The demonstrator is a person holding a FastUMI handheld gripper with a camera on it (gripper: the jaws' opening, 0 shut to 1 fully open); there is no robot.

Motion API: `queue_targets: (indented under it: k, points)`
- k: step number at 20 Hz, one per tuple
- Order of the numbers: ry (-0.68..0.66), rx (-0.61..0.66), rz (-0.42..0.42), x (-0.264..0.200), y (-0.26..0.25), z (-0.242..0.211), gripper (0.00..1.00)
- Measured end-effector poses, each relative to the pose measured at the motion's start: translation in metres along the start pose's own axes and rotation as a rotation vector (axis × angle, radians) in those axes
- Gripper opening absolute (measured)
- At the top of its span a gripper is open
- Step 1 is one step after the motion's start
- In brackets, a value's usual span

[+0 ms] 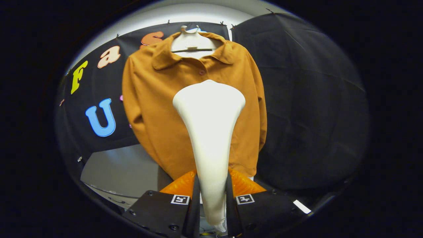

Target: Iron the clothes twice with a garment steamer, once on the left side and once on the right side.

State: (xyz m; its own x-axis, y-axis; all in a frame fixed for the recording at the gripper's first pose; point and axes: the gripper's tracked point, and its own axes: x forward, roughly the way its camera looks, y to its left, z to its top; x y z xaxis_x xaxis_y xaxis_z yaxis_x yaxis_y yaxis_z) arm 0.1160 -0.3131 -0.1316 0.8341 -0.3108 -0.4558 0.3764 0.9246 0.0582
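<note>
With the tool (211, 198) pinching the white steamer (210, 112) handle, we keep its head flat and close to the hanging brown shirt (152, 109), stroking slowly down one side.

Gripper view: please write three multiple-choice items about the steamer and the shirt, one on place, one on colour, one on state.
1. Where is the white garment steamer?
A. between the fingers
B. on the hanger
C. on the floor

2. What colour is the shirt?
A. blue
B. orange-brown
C. green

3. How is the shirt?
A. folded
B. on a white hanger
C. crumpled in a heap

Key: 1 A, the hand-held gripper clamps its handle; 2 B, the fabric shows it; 3 B, the collar sits on the hanger.
</note>
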Motion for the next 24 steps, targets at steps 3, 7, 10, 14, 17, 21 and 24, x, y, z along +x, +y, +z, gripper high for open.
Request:
queue_targets:
  k: [3,7,10,14,17,21,24]
  points:
    - [-0.061,-0.025,0.067,-0.032,0.057,0.011,0.36]
    - [-0.128,-0.059,0.162,-0.079,0.133,0.017,0.36]
    - [-0.145,-0.067,0.248,-0.118,0.184,0.008,0.36]
    - [-0.157,-0.094,0.339,-0.157,0.240,-0.005,0.35]
    - [-0.164,-0.109,0.384,-0.178,0.270,-0.014,0.35]
    - [-0.173,-0.128,0.406,-0.193,0.292,-0.020,0.36]
    - [-0.184,-0.134,0.420,-0.199,0.299,-0.018,0.36]
